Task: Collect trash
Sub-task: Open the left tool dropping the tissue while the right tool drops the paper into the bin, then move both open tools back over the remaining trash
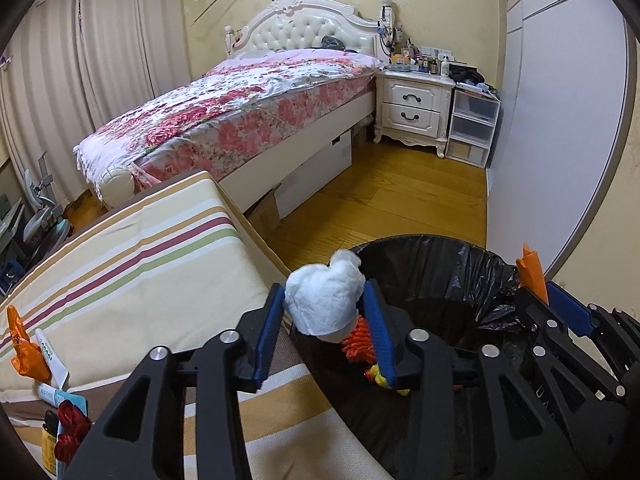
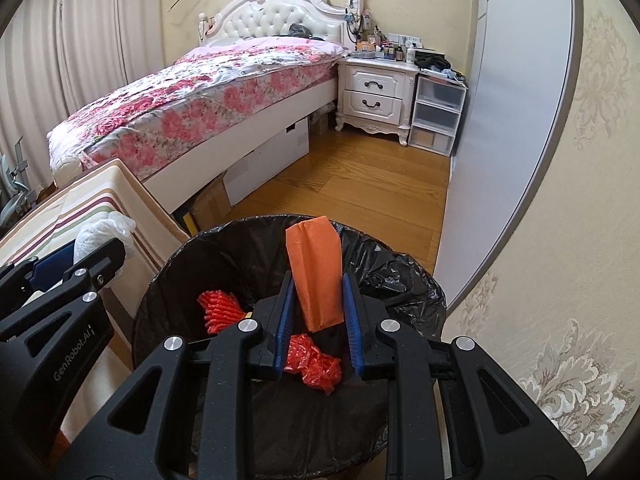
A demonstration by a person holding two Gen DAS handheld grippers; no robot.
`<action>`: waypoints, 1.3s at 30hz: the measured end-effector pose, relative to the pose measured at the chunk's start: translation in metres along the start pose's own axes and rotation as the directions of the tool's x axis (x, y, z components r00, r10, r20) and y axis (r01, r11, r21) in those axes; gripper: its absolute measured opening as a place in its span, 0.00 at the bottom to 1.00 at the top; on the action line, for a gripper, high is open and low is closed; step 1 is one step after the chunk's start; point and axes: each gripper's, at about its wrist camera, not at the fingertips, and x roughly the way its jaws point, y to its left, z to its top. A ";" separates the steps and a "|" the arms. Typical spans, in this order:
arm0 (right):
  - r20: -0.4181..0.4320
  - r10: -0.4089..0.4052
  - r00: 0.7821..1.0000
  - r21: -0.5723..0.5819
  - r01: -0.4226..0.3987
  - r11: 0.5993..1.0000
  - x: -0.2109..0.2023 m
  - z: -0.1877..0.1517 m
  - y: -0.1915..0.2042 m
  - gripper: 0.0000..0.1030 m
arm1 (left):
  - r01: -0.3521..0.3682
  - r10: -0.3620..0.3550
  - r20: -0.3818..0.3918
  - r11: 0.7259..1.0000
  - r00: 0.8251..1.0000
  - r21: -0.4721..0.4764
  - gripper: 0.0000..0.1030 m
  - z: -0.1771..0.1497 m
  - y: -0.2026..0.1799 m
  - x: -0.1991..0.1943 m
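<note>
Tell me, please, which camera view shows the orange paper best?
The right wrist view: the orange paper stands centred between the right gripper over the bin. The left wrist view catches only its tip near the right edge.

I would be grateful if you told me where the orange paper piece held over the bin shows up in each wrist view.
Left wrist view: orange paper piece at the right edge, in the right gripper.
Right wrist view: centre, upright between the gripper's pads.
Shared landmark: the black-lined bin.
</note>
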 end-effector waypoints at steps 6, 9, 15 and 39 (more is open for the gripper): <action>0.002 -0.011 1.000 0.019 0.011 1.000 0.001 -0.001 -0.001 0.39 | -0.001 0.001 0.000 1.000 1.000 -0.011 0.67 0.001 0.001 0.000; 0.009 -0.018 1.000 0.024 0.017 1.000 -0.001 -0.001 -0.002 0.43 | -0.001 0.001 0.004 1.000 1.000 -0.010 0.70 0.001 0.001 -0.001; 0.023 -0.028 0.999 0.022 0.027 0.999 -0.007 -0.002 -0.003 0.53 | -0.018 0.018 0.012 1.000 1.000 -0.021 0.72 0.000 0.006 -0.005; 0.011 0.162 0.987 -0.100 -0.160 0.982 -0.057 -0.022 0.069 0.58 | -0.200 0.202 -0.013 0.958 0.979 -0.207 0.73 -0.056 0.118 -0.077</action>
